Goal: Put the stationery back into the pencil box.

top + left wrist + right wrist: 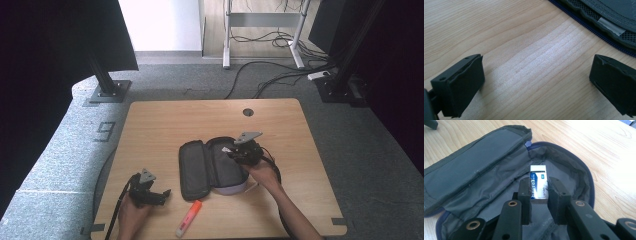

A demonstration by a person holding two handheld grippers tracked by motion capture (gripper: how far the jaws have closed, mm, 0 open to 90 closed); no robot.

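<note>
Eraser (538, 185) lengthwise along right tongs (539, 191); inside case (474, 172).

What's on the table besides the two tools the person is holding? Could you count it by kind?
Pencil case, lying open: 1
Eraser, between the right hand-held gripper's jaws, over the case: 1
Orange and white marker: 1
Total: 3

— Where does the pencil case (210, 167) sit?

— Mid-table (150, 125), lying open, lid flap to the left. The right gripper (235, 154) is over its right half, an eraser (538, 185) between its jaws, inside the case.

— And the left gripper (162, 195)?

— Near the front edge, left of the case, jaws apart over bare wood. A marker (189, 218) lies in front of the case, just right of that gripper.
</note>
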